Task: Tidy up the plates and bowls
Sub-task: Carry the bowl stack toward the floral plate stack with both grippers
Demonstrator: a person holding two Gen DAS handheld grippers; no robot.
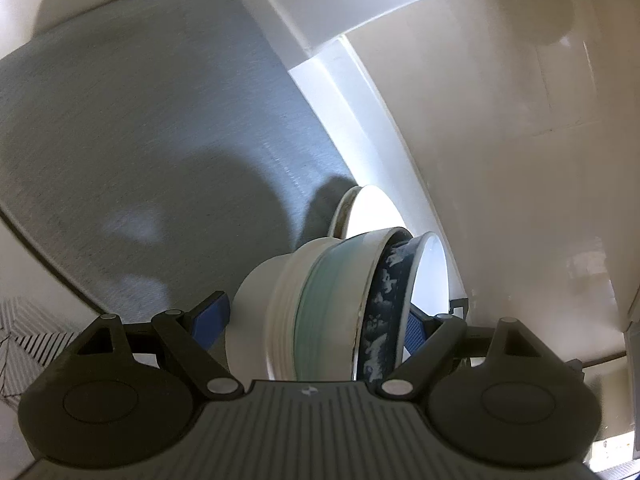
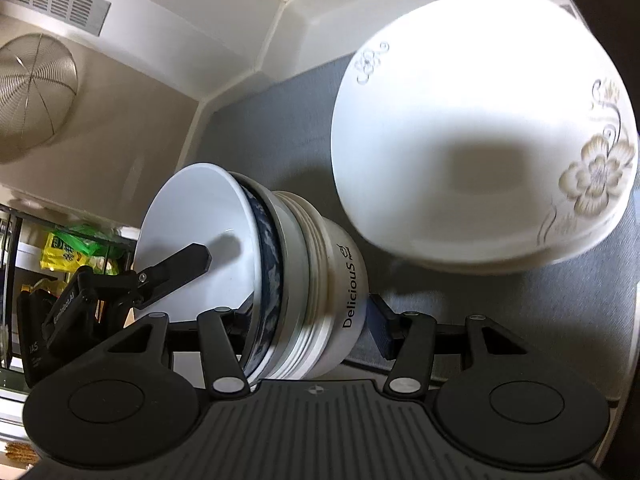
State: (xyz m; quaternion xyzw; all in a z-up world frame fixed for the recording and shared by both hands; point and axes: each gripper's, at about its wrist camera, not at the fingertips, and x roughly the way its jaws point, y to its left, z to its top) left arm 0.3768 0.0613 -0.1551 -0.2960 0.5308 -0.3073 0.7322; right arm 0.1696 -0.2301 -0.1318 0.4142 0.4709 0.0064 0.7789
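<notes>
Left tool (image 1: 320, 328) and right tool (image 2: 308, 328) tilted downward, jaws spread wide around one shared load.

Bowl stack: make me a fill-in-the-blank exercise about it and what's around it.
1. The outermost white bowl of the stack has the word ____ printed on it.
2. The patterned bowl nested inside is dark ____ with pale markings.
3. The large white dish beside the stack is decorated with drawn ____.
4. The mat beneath the dishes is ____ in colour.

Missing words: DeliciouS; blue; flowers; grey.
</notes>
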